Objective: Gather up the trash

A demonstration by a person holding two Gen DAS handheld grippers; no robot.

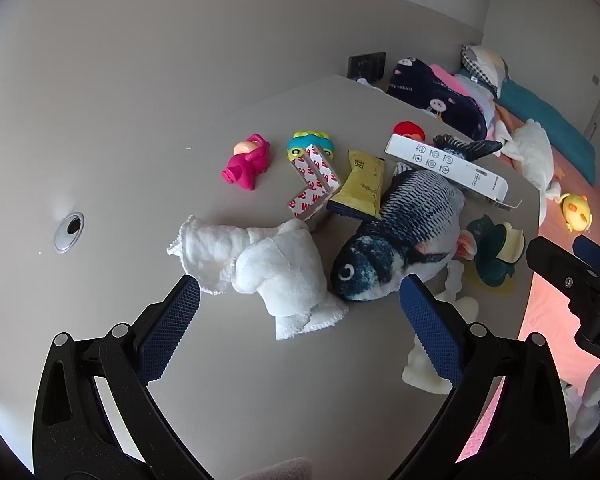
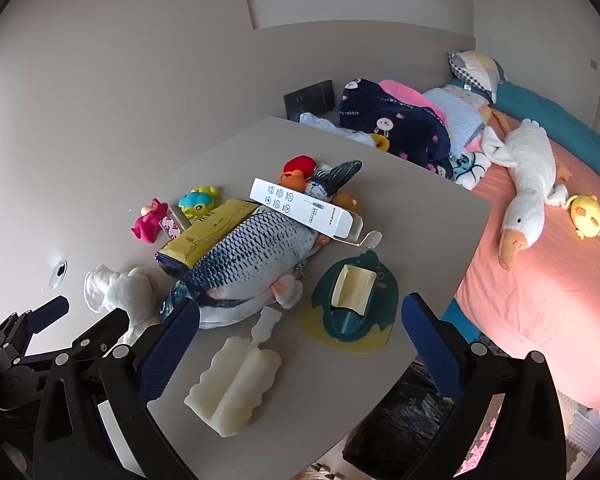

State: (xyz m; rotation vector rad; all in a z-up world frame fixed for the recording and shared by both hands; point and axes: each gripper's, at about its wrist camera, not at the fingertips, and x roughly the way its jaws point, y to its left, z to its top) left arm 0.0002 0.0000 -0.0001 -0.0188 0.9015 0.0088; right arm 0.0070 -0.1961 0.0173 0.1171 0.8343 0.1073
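1. The left gripper [image 1: 300, 320] hangs over the grey table [image 1: 140, 140], tilted down, its blue-padded fingers [image 1: 168, 332] spread wide with nothing clamped between them.
2. Just ahead of it, between the finger lines, lies a crumpled white cloth [image 1: 268, 268]; right of that, touching it, is a plush fish [image 1: 400, 232].
3. Beyond the cloth lie a folded strip of red-and-white tape backing [image 1: 312, 184] and a yellow packet [image 1: 360, 188], with a pink toy figure [image 1: 246, 162] further off to the left.
4. The right gripper [image 2: 300, 340] is also spread wide and holds nothing, angled down over the table's near corner.
5. Directly ahead of it, between its fingers, lies a white foam packing piece [image 2: 236, 384]; ahead to the right sits a dark green duck-shaped holder [image 2: 356, 308].
6. Further ahead, an opened white carton [image 2: 308, 212] rests across the fish.
7. Below the right finger, off the table edge, is a black bag [image 2: 400, 428].
8. Far right, a plush goose [image 2: 528, 196] lies on the pink bed [image 2: 540, 300].
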